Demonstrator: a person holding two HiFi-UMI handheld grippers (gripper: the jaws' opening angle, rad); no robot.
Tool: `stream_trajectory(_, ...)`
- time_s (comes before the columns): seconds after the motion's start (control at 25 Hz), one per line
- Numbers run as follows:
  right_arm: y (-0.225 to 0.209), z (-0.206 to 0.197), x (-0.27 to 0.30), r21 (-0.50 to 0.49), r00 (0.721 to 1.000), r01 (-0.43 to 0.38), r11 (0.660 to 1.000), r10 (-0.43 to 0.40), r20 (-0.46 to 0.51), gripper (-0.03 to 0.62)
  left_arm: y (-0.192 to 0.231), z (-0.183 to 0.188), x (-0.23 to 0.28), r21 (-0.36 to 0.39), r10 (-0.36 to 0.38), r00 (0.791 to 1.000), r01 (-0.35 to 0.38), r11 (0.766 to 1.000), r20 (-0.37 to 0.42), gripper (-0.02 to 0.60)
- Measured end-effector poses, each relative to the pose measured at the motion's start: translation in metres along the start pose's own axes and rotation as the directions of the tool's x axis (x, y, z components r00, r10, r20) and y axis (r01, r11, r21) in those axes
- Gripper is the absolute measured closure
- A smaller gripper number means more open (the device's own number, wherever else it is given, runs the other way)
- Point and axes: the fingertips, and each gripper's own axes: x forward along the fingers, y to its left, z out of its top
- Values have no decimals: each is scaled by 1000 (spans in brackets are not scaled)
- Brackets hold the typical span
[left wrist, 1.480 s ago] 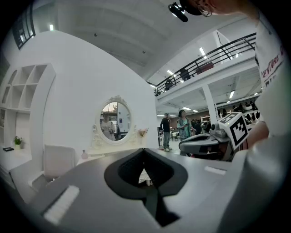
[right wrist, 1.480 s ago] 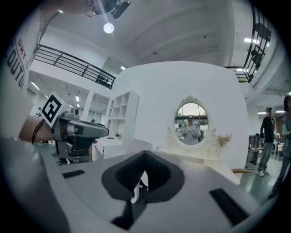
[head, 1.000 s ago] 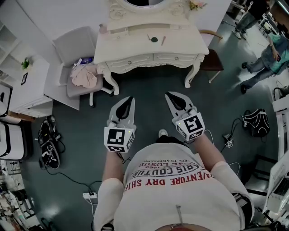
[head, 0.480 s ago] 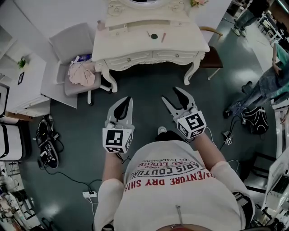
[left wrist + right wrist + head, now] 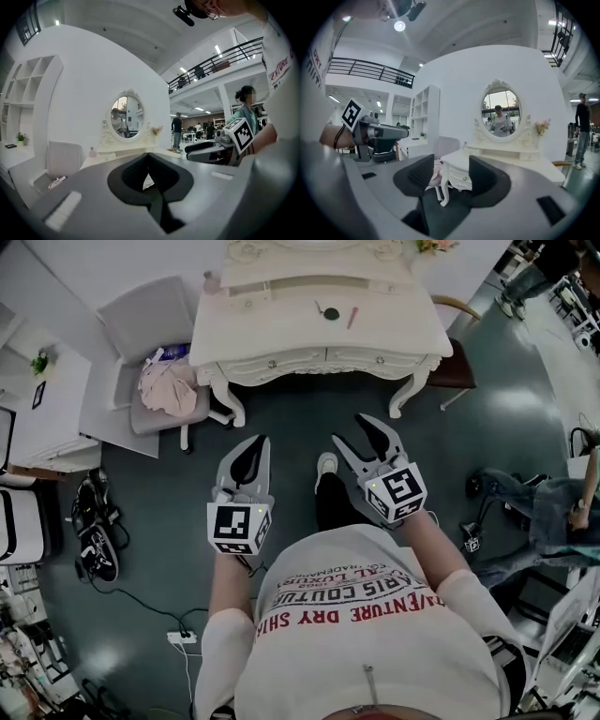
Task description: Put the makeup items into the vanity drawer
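Note:
The white vanity (image 5: 281, 320) stands ahead of me with both front drawers (image 5: 281, 362) shut. A dark round compact (image 5: 330, 313) and a pink stick (image 5: 353, 317) lie on its top. Both grippers hover over the floor, short of the vanity. My left gripper (image 5: 254, 441) is shut and holds nothing; its tips meet in the left gripper view (image 5: 149, 154). My right gripper (image 5: 359, 432) is open. Its jaws have just been opening, and only the vanity's leg shows through the gap (image 5: 450, 176).
A grey chair (image 5: 159, 324) with a pink cloth (image 5: 169, 388) stands left of the vanity, a brown chair (image 5: 452, 371) at its right. Shoes (image 5: 94, 540) and a power strip (image 5: 183, 637) lie on the floor at left. A person (image 5: 553, 512) stands at right.
The right gripper's jaws went from shut to spread wide. Both grippers moved toward the vanity, and a foot has stepped forward between them. The left gripper stayed shut.

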Motion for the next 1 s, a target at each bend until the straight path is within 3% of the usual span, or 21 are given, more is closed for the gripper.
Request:
stream_trajectory(0.44,-133,18,135,-2,997,-77,997,77,-9,390,83,24,150,-7,97,995,-97,995,-23,572)
stream_trajectory(0.68,-216,17,200,14,996,-77,997,77,-35,390,116,27,239,-2,100,994,-100,995,-46,572)
stream_trajectory(1.0,-280,-18,250,58,988,-39,998,47,-149,390,147,11,318,-28,72,992,-76,997,-104,572)
